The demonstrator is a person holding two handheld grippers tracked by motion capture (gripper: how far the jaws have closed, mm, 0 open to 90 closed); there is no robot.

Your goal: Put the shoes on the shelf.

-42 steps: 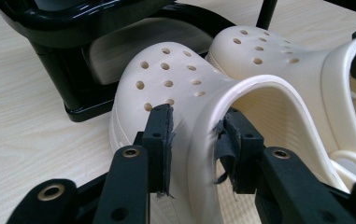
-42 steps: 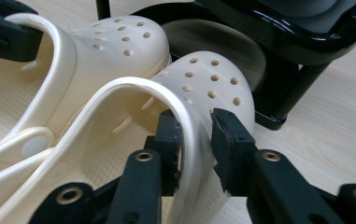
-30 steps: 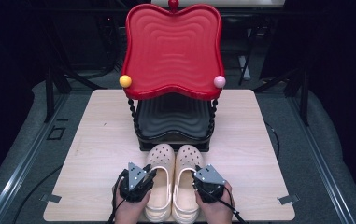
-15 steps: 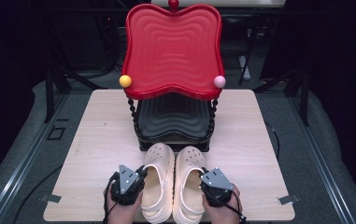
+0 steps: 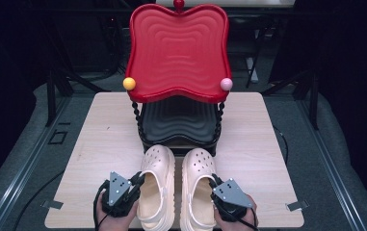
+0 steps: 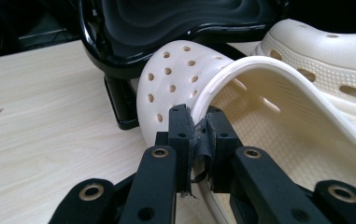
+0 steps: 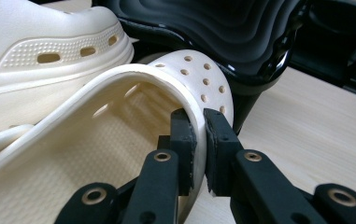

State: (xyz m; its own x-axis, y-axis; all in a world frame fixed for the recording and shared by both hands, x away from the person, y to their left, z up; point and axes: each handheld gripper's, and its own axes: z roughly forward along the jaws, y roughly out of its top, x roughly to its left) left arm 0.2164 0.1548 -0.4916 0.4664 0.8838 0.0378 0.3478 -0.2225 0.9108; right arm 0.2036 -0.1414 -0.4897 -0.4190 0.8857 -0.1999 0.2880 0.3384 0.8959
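You had the left gripper (image 5: 132, 185) clamped on the left clog's (image 5: 156, 185) outer wall and the right gripper (image 5: 216, 188) clamped on the right clog's (image 5: 198, 185) outer wall, both just closed.

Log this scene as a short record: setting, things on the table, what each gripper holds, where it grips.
setting: wooden table, dark room
stand: two-tier shelf, red tray above black tray
shoes: pair of cream clogs, toes towards the stand
left gripper: shut on left clog, pinching its outer side wall
right gripper: shut on right clog, pinching its outer side wall
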